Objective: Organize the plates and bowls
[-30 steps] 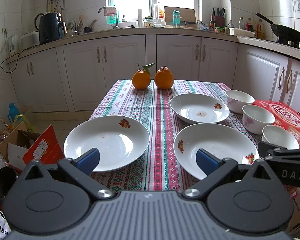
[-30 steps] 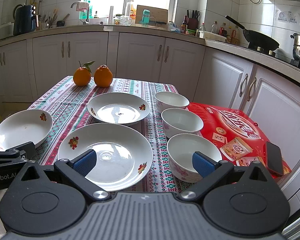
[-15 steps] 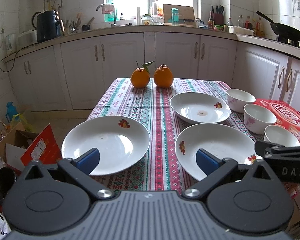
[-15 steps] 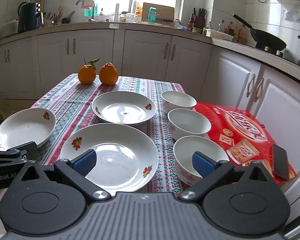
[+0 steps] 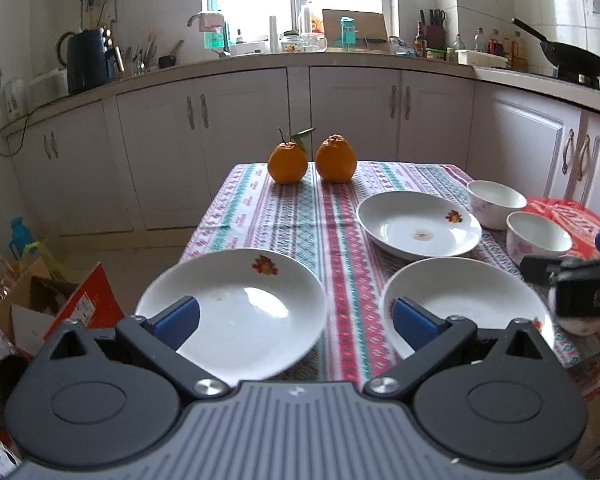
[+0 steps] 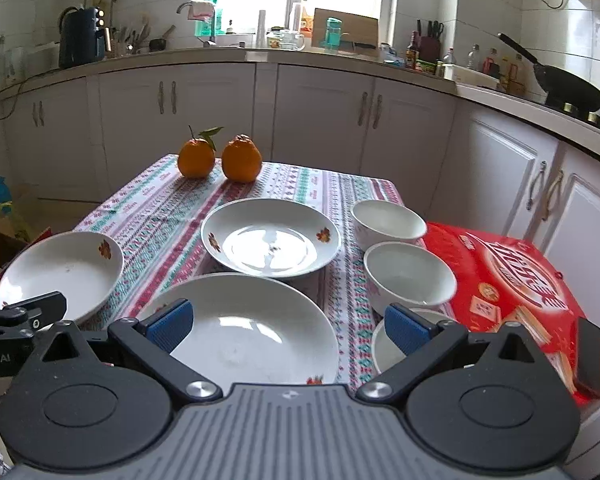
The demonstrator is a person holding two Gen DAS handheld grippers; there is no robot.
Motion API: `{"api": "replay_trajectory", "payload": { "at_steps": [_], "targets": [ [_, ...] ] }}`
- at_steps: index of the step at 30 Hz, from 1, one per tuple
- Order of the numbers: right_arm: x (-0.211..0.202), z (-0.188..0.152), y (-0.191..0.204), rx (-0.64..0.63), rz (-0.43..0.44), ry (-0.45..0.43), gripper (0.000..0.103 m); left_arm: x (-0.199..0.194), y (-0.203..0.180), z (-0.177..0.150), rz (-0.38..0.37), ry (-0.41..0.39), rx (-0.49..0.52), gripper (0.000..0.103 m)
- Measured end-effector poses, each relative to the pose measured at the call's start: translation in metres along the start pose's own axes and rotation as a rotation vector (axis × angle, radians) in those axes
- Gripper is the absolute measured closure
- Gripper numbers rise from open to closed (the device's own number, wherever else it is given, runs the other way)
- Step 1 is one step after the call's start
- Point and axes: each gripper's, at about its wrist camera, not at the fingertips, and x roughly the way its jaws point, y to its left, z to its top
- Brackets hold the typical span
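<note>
Both hand-held grippers are spread wide and grasp nothing. The left hand-held gripper (image 5: 294, 318) hangs over the near left corner of the tabletop (image 5: 300, 216), its fingers framing the left plate (image 5: 236, 312) there. The right hand-held gripper (image 6: 286, 326) hangs at the near edge over the near plate (image 6: 252, 332). Just behind that one lies the far plate (image 6: 271, 237). Three bowls line the right edge: far bowl (image 6: 388, 222), middle bowl (image 6: 410, 276), and near bowl (image 6: 384, 346), partly hidden by a finger. Two oranges (image 6: 219, 159) stand at the far edge. A red box (image 6: 512, 284) lies beside the bowls.
</note>
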Motion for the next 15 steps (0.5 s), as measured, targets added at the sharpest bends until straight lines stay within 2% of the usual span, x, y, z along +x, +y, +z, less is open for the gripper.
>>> {"api": "replay_trajectory", "payload": {
  "at_steps": [4,9,15],
  "targets": [
    [0.009,0.01,0.004,-0.021,0.034,-0.02,0.0,0.004,0.013,-0.002,-0.001,-0.035,0.022,0.001],
    [0.021,0.024,0.016,-0.056,0.138,-0.034,0.0,0.006,0.034,-0.008,0.024,-0.099,0.047,0.001],
    [0.039,0.037,0.038,-0.102,0.255,-0.024,0.0,0.018,0.068,-0.013,-0.057,0.013,0.006,0.001]
  ]
}}
